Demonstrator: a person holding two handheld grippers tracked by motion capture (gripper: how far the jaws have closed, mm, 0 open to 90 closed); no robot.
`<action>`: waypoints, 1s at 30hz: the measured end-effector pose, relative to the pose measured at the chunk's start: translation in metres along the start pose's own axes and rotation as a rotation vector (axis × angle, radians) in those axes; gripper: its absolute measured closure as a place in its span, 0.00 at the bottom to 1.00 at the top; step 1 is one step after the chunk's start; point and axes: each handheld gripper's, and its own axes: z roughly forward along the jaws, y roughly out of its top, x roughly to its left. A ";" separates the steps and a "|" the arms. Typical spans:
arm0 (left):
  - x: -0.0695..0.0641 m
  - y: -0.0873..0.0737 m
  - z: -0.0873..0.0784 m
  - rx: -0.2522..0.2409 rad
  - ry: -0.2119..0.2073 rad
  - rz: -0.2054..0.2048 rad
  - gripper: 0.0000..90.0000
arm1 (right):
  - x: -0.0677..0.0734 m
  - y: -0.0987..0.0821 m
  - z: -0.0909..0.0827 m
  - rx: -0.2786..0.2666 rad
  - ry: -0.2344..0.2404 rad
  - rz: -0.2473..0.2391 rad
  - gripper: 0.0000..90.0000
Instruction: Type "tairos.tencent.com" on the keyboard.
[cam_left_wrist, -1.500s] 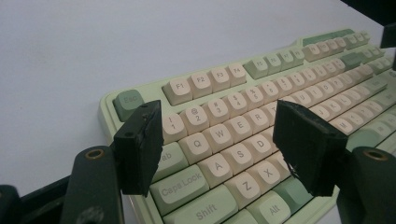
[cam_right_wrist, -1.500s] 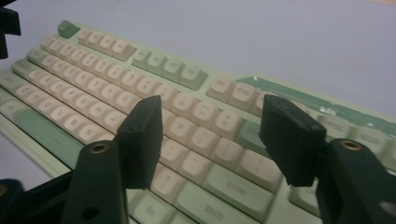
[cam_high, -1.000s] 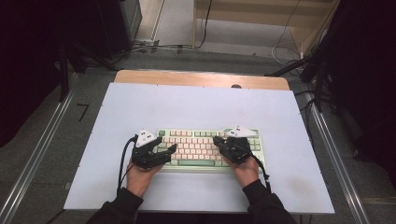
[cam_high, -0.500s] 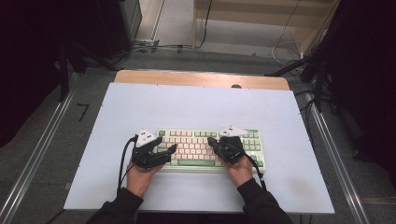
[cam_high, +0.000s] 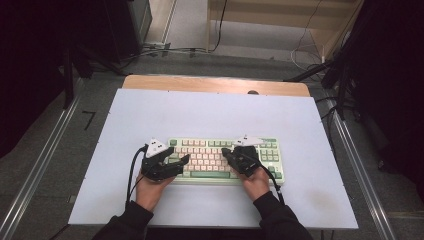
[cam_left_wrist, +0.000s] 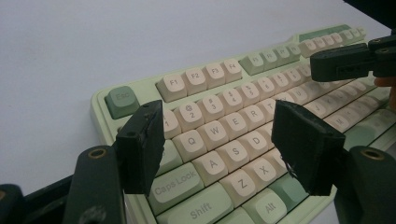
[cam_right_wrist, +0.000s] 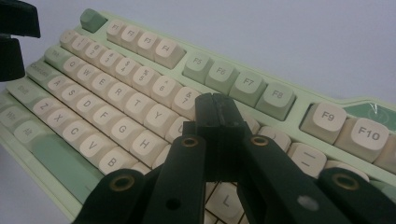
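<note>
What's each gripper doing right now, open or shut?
Left gripper: open, holding nothing, over the keyboard.
Right gripper: shut, empty, tips pointing down at the keys.

I've got the high view fixed above the near table edge, looking forward and down on the whole table (cam_high: 210, 115). Left gripper view rides low, close behind its own jaws, facing the keyboard's (cam_left_wrist: 219, 135) Esc end. Right gripper view sits equally close, aimed at the middle rows. All three share the keyboard; each gripper view catches the other gripper.
</note>
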 end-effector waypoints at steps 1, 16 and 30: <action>0.000 0.000 0.000 0.000 0.000 0.000 0.39 | 0.000 0.000 0.000 0.005 0.004 0.000 0.97; 0.000 0.000 0.001 0.002 -0.003 -0.002 0.39 | 0.003 -0.001 0.002 0.018 -0.004 -0.012 0.97; 0.000 0.000 0.001 0.005 -0.005 -0.002 0.39 | 0.002 -0.001 0.004 0.036 -0.008 -0.010 0.97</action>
